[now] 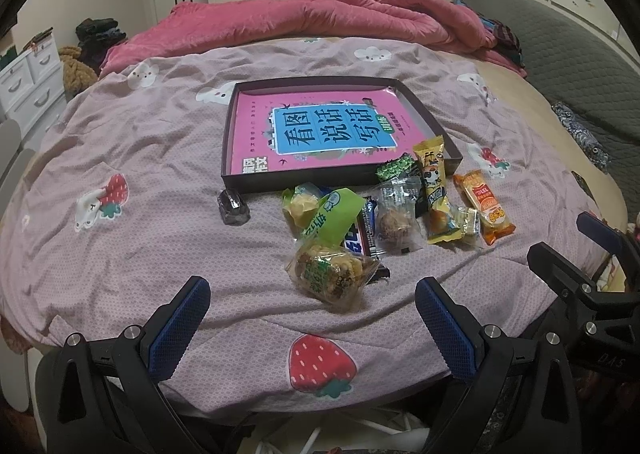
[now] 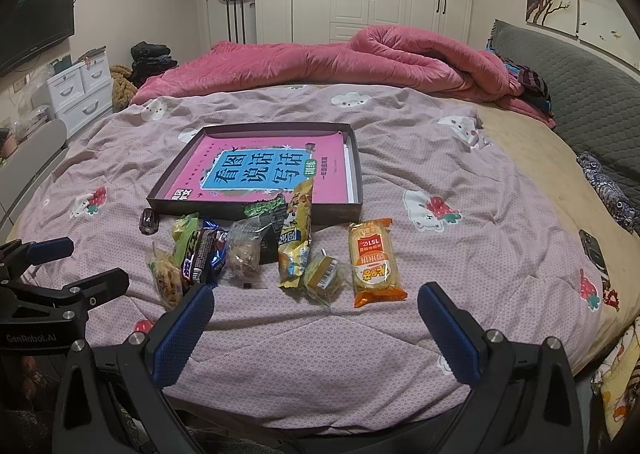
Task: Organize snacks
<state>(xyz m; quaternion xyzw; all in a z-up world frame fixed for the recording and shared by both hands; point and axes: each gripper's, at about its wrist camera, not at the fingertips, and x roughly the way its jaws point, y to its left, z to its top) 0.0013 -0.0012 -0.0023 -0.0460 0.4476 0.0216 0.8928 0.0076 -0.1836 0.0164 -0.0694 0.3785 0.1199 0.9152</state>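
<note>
Both tools are spread wide and hold nothing: the left tool (image 1: 312,328) hovers near the snacks (image 1: 384,214), the right tool (image 2: 316,328) just beside them on the bed (image 2: 460,254).

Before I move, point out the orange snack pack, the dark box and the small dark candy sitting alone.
orange snack pack (image 2: 375,262): right wrist view, middle of the wrapper.
dark box (image 2: 256,211): right wrist view, near wall.
small dark candy (image 1: 233,206): left wrist view, centre of the wrapper.
</note>
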